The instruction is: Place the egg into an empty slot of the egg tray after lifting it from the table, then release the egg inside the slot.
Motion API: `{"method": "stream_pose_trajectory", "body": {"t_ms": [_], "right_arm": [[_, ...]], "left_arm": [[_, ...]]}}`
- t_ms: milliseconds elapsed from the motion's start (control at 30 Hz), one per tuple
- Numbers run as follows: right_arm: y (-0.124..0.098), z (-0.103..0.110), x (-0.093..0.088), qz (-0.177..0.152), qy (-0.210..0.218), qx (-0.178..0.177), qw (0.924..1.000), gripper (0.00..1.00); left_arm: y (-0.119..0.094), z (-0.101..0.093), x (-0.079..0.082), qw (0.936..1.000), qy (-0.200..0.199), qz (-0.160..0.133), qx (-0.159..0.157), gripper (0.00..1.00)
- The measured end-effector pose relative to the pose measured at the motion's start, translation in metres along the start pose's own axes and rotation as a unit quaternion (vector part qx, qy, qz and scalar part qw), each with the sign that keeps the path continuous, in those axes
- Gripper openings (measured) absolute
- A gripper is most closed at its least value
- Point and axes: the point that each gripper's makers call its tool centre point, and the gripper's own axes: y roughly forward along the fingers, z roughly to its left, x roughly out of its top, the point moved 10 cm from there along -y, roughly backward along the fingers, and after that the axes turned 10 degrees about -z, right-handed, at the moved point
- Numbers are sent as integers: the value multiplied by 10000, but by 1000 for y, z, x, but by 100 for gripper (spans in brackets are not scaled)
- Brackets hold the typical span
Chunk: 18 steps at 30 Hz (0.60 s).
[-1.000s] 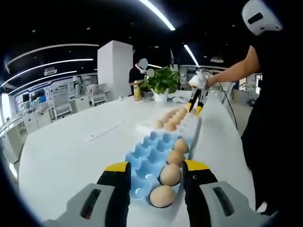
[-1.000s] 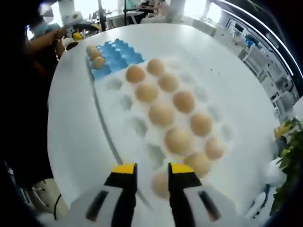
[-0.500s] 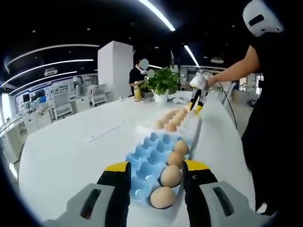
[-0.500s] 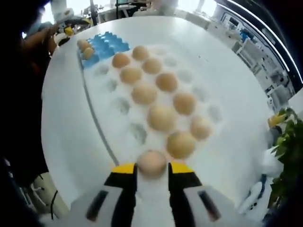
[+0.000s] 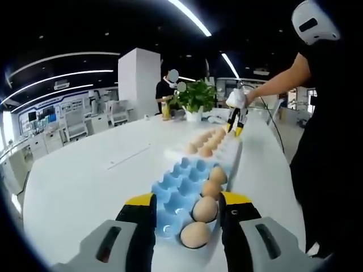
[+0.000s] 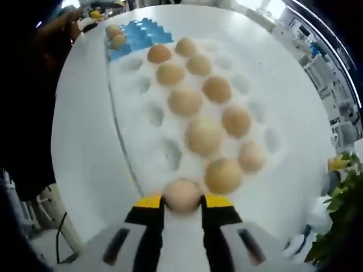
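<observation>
Tan egg (image 6: 182, 195) between right tool (image 6: 182, 203) tips

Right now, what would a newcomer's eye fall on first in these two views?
In the right gripper view, the pale brown egg pinched between the yellow-tipped right gripper, held over the near edge of the white moulded egg tray with its rows of brown eggs. In the left gripper view, the bright blue egg tray beyond the open left gripper, four eggs along its right side.
</observation>
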Motion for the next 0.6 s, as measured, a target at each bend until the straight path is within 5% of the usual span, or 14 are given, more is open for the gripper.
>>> {"method": "stream_pose_trajectory", "body": {"t_ms": [200,400,600], "right_arm": [[5,-6,4,272,34,348,9990,27],[5,-7,0,205,82,430,9988,27],[4,-1,2,234,221,81,9994,26]], "left_arm": [[-4,0,0,10000,-16,10,72,44],[-7,0,-1,9999,-25,11,123,44],[-5,-1,0,9999,-27,-42,116,44]]}}
